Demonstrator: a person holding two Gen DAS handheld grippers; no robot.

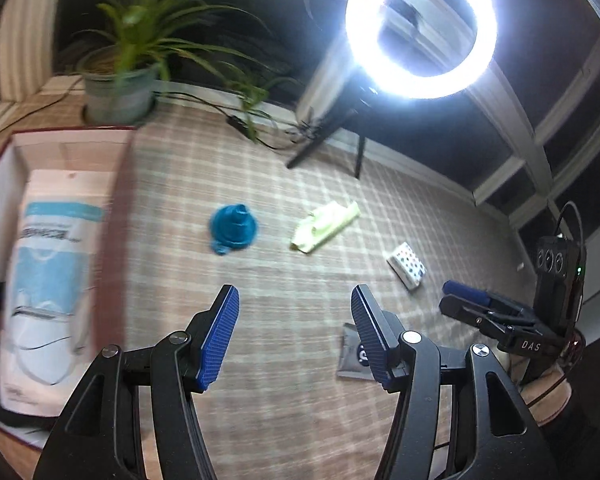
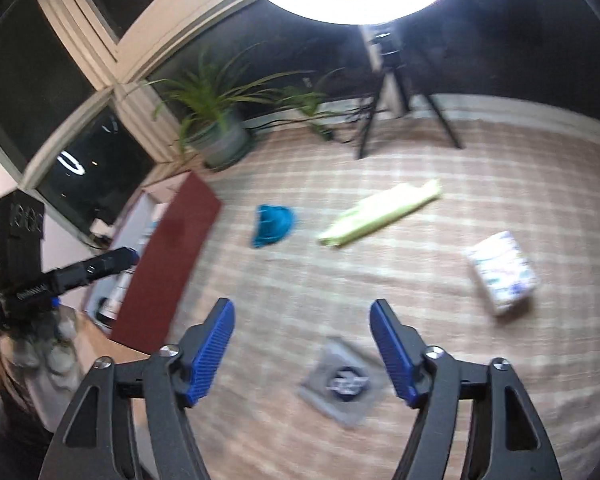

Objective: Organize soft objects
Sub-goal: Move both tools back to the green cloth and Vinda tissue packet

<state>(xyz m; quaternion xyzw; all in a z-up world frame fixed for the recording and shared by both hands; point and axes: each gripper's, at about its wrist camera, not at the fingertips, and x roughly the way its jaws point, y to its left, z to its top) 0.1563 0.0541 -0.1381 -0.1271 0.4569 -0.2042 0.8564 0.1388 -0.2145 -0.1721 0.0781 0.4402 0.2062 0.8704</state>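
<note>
Grey pouch (image 2: pixel 342 382): flat on checked cloth (image 2: pixel 420 280), beneath right gripper (image 2: pixel 302 346).
Right jaws: released, empty.
Left gripper (image 1: pixel 294 334): jaws released, empty.

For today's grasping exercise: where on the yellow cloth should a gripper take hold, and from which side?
Grip the yellow cloth at its middle, from above, jaws across its narrow width. It lies flat as a long folded strip on the checked mat, so the bunched folds give something to pinch.

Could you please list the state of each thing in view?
Left gripper: open, holding nothing.
Right gripper: open, holding nothing.
Box: open, a white pouch lying inside.
Ring light: switched on.
Yellow cloth: folded, lying flat.
Grey packet: flat on the mat.
</note>
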